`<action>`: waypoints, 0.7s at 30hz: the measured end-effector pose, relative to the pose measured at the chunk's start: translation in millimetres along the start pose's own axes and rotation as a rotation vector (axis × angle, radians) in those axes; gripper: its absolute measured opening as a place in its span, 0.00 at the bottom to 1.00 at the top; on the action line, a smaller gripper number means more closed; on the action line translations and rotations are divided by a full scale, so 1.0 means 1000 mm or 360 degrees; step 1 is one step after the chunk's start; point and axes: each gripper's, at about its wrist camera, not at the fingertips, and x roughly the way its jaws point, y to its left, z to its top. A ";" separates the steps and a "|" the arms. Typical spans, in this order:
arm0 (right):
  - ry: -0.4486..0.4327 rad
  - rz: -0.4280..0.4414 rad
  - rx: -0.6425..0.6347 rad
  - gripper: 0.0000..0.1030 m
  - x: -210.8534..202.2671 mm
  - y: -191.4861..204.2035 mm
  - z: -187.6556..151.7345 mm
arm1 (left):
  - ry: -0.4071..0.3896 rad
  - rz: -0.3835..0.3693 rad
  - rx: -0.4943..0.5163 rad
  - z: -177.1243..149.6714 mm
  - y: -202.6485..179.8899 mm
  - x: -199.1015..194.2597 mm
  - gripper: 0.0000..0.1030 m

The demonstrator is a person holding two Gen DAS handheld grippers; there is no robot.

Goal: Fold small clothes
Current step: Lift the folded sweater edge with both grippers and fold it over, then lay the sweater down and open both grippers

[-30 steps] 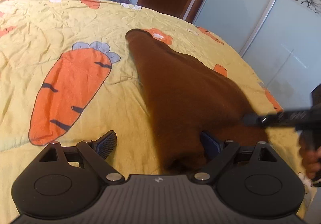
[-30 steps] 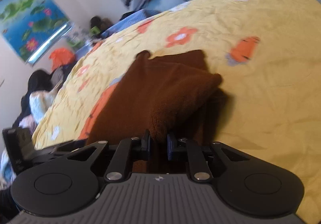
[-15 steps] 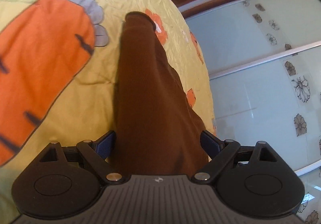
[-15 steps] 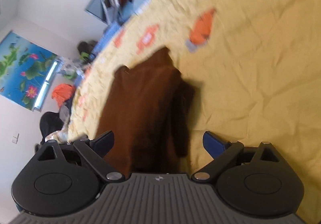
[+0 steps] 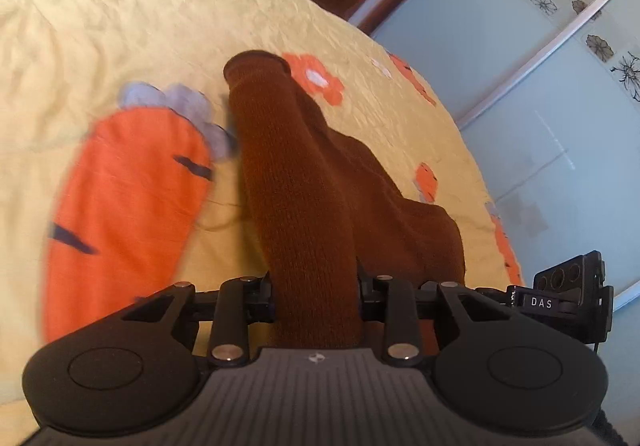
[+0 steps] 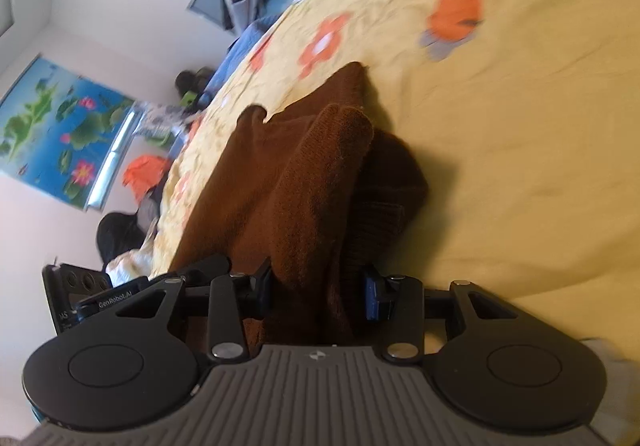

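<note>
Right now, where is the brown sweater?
The sweater lies on the yellow bedspread, right of the big carrot print in the left wrist view. Both tongs, left and right, pinch its near edge.

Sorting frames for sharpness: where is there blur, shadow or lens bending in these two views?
Left wrist view: big carrot print smeared by motion, brown sweater fairly sharp, wardrobe rail bowed by the fisheye. Right wrist view: small carrot print blurred, dark shadow right of the sweater, bedspread edge curved.
</note>
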 end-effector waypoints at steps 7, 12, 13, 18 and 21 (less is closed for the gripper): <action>0.0081 0.0180 -0.0062 0.45 0.058 0.028 -0.009 | -0.0077 0.0115 -0.0194 -0.010 0.059 -0.030 0.47; 0.0097 0.0131 -0.0097 0.61 0.038 0.042 -0.011 | -0.0039 -0.0165 -0.0394 -0.042 0.073 -0.057 0.75; 0.0089 0.0148 -0.0106 0.61 0.029 0.043 -0.013 | -0.0013 -0.0197 -0.0406 -0.051 0.074 -0.057 0.75; 0.0236 0.0161 -0.0164 0.42 0.024 0.047 -0.031 | 0.0079 -0.0092 -0.0308 -0.061 0.057 -0.043 0.25; 0.0333 0.0026 -0.0335 0.24 0.030 0.052 -0.046 | 0.0103 -0.0108 -0.0265 -0.059 0.059 -0.044 0.23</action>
